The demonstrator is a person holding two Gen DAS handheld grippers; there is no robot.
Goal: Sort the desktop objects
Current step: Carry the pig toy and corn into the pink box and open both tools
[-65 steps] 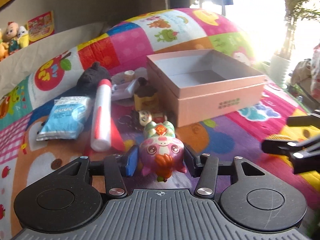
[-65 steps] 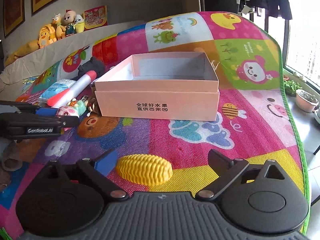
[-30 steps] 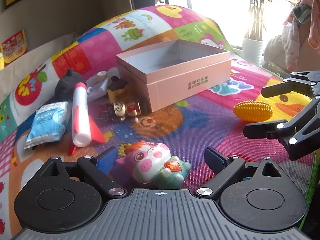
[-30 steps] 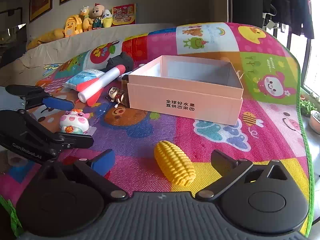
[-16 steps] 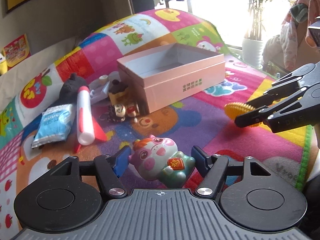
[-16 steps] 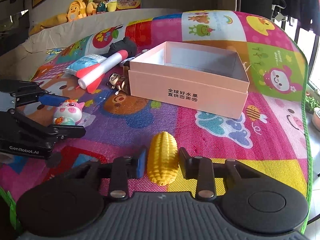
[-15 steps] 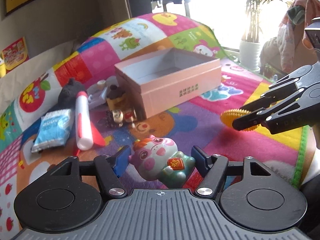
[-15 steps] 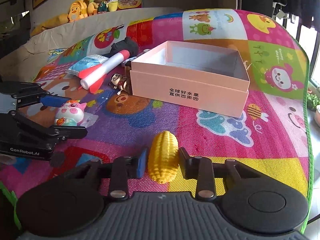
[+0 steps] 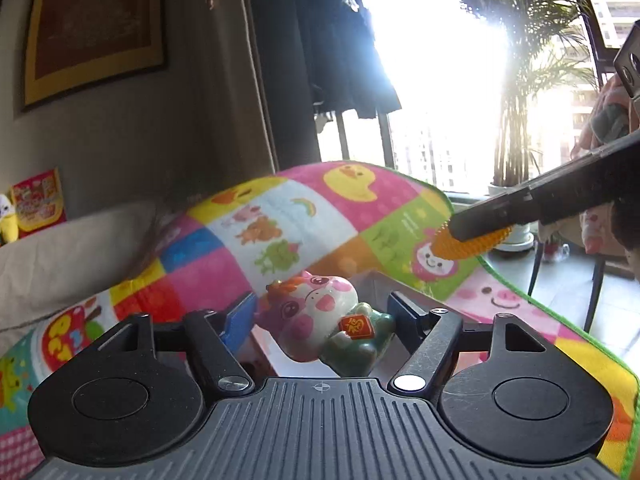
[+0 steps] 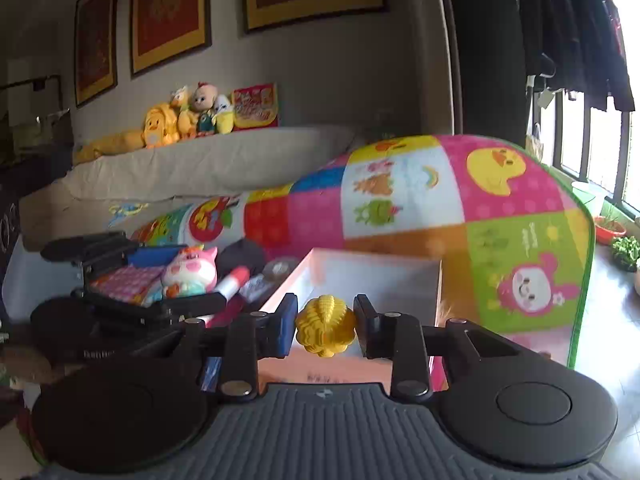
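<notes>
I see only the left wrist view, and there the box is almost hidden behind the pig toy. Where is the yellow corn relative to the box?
Observer: The right claw grips the yellow ribbed plastic corn end-on. It lines up with the near rim of the open pink cardboard box.
Operator: Is something already inside?
Observer: The inner wall that shows is bare. The floor is mostly hidden behind the corn.
Operator: Is my left claw over the opening?
Observer: It seems not. In the right wrist view the left claw, holding the pink-and-green pig figurine, appears left of the box's left rim, next to a red-tipped white toy rocket.
</notes>
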